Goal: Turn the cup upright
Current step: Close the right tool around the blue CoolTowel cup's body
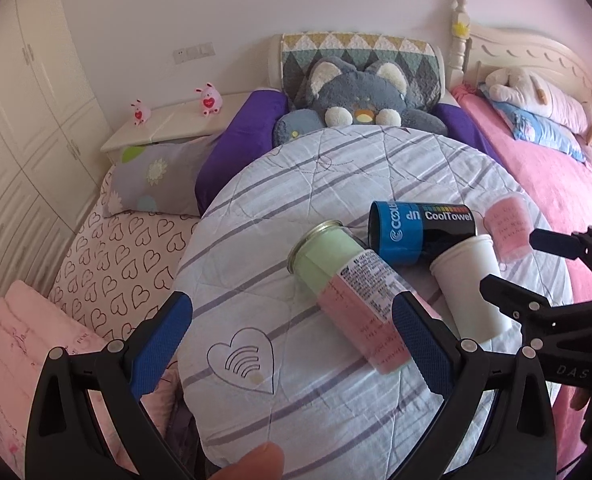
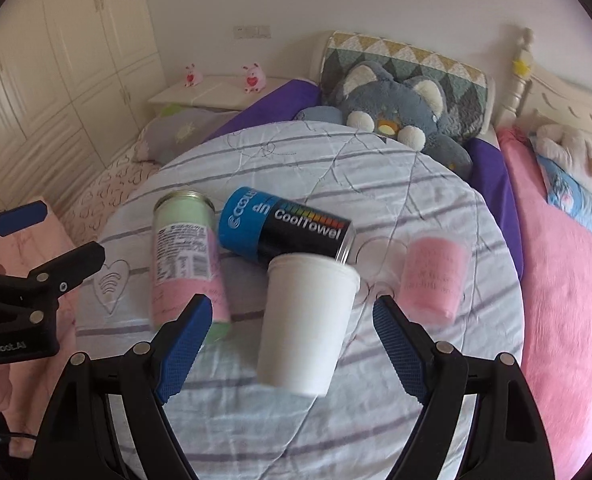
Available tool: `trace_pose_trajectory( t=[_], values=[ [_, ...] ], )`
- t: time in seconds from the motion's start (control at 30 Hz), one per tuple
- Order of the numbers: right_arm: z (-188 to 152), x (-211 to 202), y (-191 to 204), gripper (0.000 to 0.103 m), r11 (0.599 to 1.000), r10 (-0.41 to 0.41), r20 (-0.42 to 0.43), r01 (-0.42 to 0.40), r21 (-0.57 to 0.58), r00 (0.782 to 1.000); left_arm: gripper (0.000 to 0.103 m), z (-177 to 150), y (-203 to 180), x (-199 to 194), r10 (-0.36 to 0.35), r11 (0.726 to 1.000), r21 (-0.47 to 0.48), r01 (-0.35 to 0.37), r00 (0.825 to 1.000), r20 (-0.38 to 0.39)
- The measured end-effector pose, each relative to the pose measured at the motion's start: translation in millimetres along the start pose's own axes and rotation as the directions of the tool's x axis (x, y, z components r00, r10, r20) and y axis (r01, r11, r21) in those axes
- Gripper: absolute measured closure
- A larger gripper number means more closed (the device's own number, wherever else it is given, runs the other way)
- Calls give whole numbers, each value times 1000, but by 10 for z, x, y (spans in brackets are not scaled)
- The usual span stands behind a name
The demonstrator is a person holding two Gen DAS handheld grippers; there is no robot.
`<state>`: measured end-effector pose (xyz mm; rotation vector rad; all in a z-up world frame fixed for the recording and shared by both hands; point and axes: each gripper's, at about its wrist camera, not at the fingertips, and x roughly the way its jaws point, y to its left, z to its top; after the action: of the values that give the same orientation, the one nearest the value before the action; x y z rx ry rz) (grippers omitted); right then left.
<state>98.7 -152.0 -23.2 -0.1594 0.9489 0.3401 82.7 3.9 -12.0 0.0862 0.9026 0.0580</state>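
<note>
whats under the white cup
The white cup lies on its side on the striped quilt, its rim against the CoolTowel can. Anything beneath it is hidden.

A striped quilt point(image 2: 396, 168) is covering the bed. Lying on it are a white cup point(image 2: 308, 320), a green-pink can point(image 2: 183, 264), a CoolTowel canister point(image 2: 287, 228) and a pink cup point(image 2: 432, 280).

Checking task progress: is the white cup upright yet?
No. The white cup lies on its side on the striped quilt, rim toward the CoolTowel can.

Left tool point(image 1: 291, 344) and right tool point(image 2: 291, 344), jaws wide apart.
</note>
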Motion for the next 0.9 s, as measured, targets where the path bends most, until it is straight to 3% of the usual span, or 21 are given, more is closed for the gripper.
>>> trace_pose_trajectory(
  t=[0.2, 0.47, 0.9],
  values=[
    [295, 279, 23, 19, 988, 26, -53, -34, -153, 998, 2, 169, 35, 239, -2, 1000, -21, 1, 999, -33],
    [566, 558, 193, 19, 928, 13, -135, -63, -367, 991, 2, 280, 18, 473, -12, 999, -37, 10, 997, -75],
    [744, 980, 254, 19, 878, 17, -223, -121, -464, 975, 2, 321, 88, 680, 8, 994, -103, -20, 993, -120]
  ],
)
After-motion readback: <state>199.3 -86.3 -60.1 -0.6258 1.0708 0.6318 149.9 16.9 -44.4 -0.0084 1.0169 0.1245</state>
